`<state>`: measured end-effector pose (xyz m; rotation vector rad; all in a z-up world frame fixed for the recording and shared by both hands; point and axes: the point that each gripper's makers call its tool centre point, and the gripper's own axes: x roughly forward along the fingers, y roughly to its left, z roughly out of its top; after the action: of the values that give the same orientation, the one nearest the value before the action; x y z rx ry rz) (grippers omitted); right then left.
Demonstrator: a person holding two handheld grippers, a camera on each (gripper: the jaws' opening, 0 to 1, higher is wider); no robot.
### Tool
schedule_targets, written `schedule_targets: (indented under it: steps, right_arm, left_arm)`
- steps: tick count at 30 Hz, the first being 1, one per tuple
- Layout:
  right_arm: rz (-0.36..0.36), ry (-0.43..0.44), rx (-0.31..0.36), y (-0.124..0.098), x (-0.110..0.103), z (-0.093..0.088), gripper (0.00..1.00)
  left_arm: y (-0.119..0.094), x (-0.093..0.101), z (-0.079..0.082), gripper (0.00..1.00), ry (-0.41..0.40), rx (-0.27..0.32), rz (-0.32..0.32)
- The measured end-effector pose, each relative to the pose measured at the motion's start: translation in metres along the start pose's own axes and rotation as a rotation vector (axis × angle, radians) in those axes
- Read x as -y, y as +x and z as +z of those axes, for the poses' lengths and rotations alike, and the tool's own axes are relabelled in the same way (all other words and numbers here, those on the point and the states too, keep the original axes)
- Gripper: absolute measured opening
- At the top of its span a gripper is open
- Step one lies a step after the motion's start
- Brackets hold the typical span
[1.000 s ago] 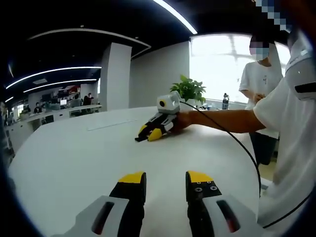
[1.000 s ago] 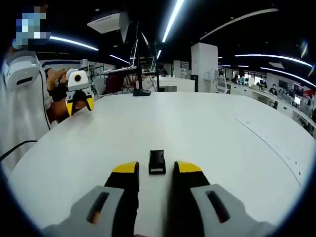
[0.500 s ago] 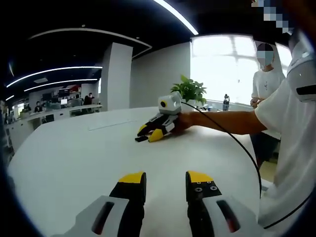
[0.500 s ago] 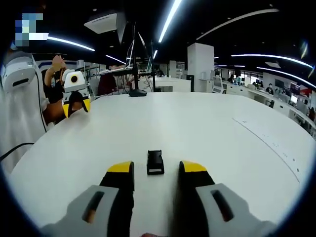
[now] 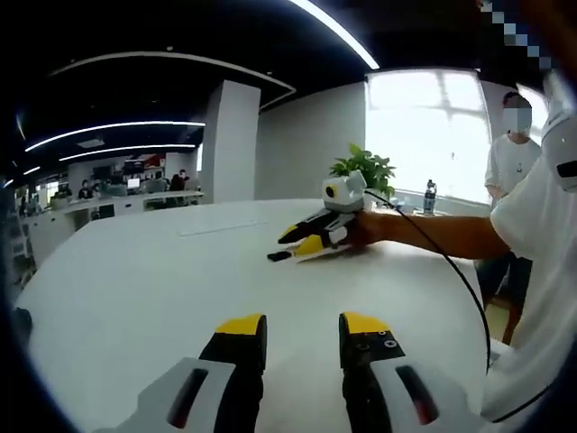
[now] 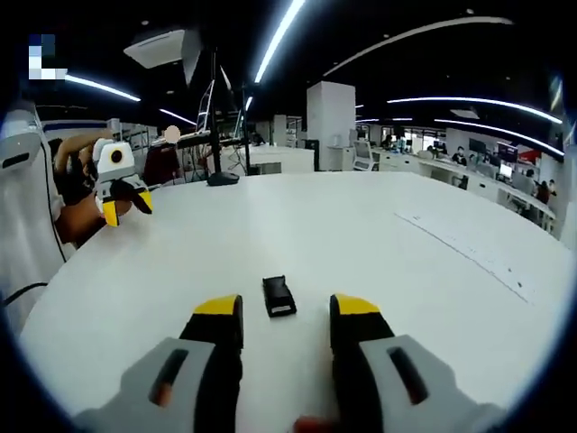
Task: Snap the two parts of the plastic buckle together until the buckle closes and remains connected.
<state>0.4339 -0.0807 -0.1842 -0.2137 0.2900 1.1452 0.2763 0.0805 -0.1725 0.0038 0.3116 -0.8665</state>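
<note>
We see a small black buckle piece (image 6: pixel 279 296) lying on the white tabletop (image 6: pixel 379 234), just beyond our right gripper (image 6: pixel 285 314), jaws spread and empty; left gripper (image 5: pixel 303 329) likewise parted, empty, open-plan office behind.

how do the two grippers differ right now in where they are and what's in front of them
The right gripper sits low on the white table with the black buckle piece just ahead between its open jaws; the left gripper has only bare tabletop ahead. The right one reaches far out over the table, the left stays nearer the person. Both are open, yellow-tipped and hold nothing.

Buckle part (image 6: pixel 279 296) on table (image 6: pixel 361 234), just ahead of right gripper (image 6: pixel 284 317)
</note>
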Motion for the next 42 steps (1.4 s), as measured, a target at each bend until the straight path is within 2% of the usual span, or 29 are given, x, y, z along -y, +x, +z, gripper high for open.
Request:
schedule_targets:
  steps: [5,6,9,11,13,15,19,27,28,33,42]
  right_arm:
    - [-0.082,0.039,-0.017,-0.006,-0.005,-0.005,0.39]
    - [-0.111,0.048,-0.043,-0.006,0.003,-0.010,0.38]
    - [-0.151,0.042,-0.042,-0.008,-0.011,-0.009,0.39]
    - [-0.170,0.044,-0.016,-0.011,-0.016,-0.007,0.39]
    - [-0.197,0.044,-0.035,-0.014,-0.023,-0.009,0.40]
    - [-0.230,0.083,-0.033,-0.018,-0.028,-0.009,0.40]
    - [-0.297,0.138,-0.006,-0.032,-0.034,-0.005,0.40]
    - [-0.426,0.160,-0.045,-0.062,-0.057,-0.010,0.41]
    - [-0.437,0.161,-0.058,-0.064,-0.060,-0.012,0.41]
    - [-0.492,0.183,-0.041,-0.075,-0.077,-0.009,0.40]
    - [-0.570,0.239,-0.023,-0.093,-0.098,-0.021,0.41]
  left_arm:
    - [0.000,-0.003,-0.001,0.36,0.005,-0.002,0.024]
    - [0.000,-0.004,-0.001,0.37,0.006,-0.002,0.031]
    - [0.002,-0.006,0.000,0.39,0.004,0.003,0.045]
    - [0.003,-0.008,0.002,0.40,0.003,0.012,0.057]
    - [0.004,-0.010,0.003,0.40,0.001,0.015,0.070]
    - [0.005,-0.011,0.004,0.40,-0.013,0.024,0.075]
    - [0.009,-0.013,0.003,0.40,-0.025,0.019,0.088]
    - [0.015,-0.011,0.000,0.41,-0.045,0.012,0.084]
    - [0.016,-0.011,0.000,0.41,-0.047,0.012,0.089]
    - [0.018,-0.013,0.005,0.41,-0.059,0.008,0.114]
    - [0.020,-0.004,0.010,0.41,-0.027,-0.004,0.136]
